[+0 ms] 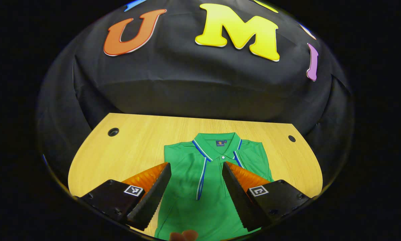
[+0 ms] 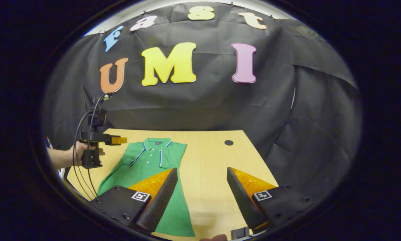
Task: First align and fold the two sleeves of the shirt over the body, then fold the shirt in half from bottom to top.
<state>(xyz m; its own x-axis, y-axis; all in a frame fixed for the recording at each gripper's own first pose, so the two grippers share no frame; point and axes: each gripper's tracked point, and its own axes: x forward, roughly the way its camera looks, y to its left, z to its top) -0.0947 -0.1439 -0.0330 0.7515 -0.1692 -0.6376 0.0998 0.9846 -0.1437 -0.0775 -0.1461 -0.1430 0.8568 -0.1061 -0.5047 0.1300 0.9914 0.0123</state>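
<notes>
Shirt (image 1: pixel 200 187) lies mid-table (image 1: pixel 120 150), bare wood on both sides.

shirt (image 1: pixel 200 187) flat on table (image 1: pixel 126 150), collar toward back wall, between left tongs' (image 1: pixel 196 180) fingers

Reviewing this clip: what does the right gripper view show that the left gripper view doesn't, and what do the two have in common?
Right gripper view alone: the left gripper seen from afar, above the table's left side, with the hand holding it and its trailing cables; also the right gripper, open over bare wood beside the shirt. Left gripper view alone: the left gripper up close, open, aimed at the shirt's front placket. Shared: the green polo shirt flat on the wooden table, sleeves already folded in, bottom not yet folded up.
</notes>
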